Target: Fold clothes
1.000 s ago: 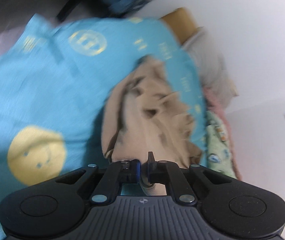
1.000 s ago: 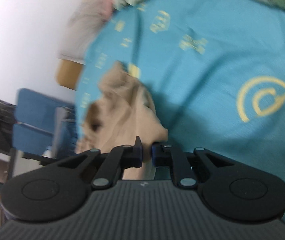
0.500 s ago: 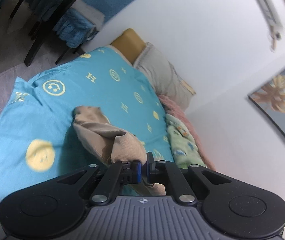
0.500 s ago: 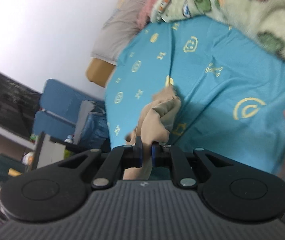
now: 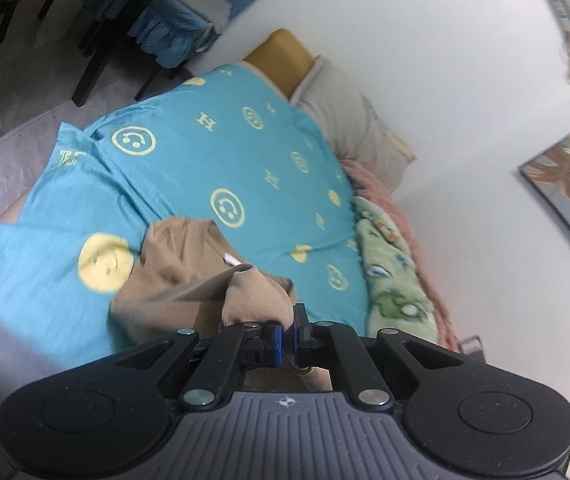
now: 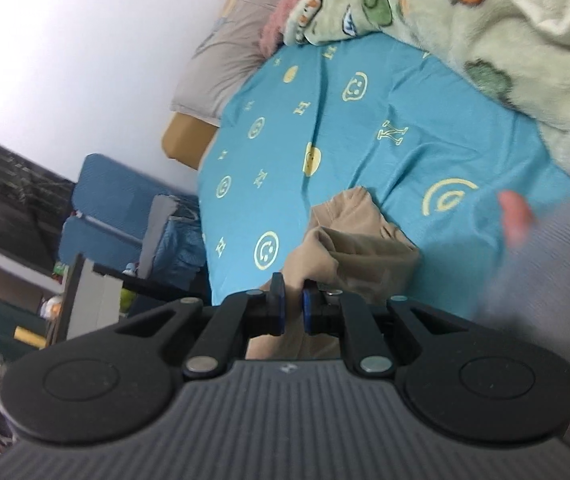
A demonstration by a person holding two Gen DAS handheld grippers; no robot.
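Above the teal bed sheet [image 5: 189, 168], my left tool [image 5: 287, 330] and right tool [image 6: 293, 306] each pinch the tan garment [image 5: 189, 276], which hangs bunched and unspread, so I judge every fold is yet to be made.

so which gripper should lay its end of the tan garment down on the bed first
Probably left. The left gripper pinches the tan garment low over bare sheet; the right gripper grips a bunched edge.

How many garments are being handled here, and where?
1: a tan garment hangs bunched above the blue bedsheet, pinched by the left gripper and the right gripper. Others may lie out of view.
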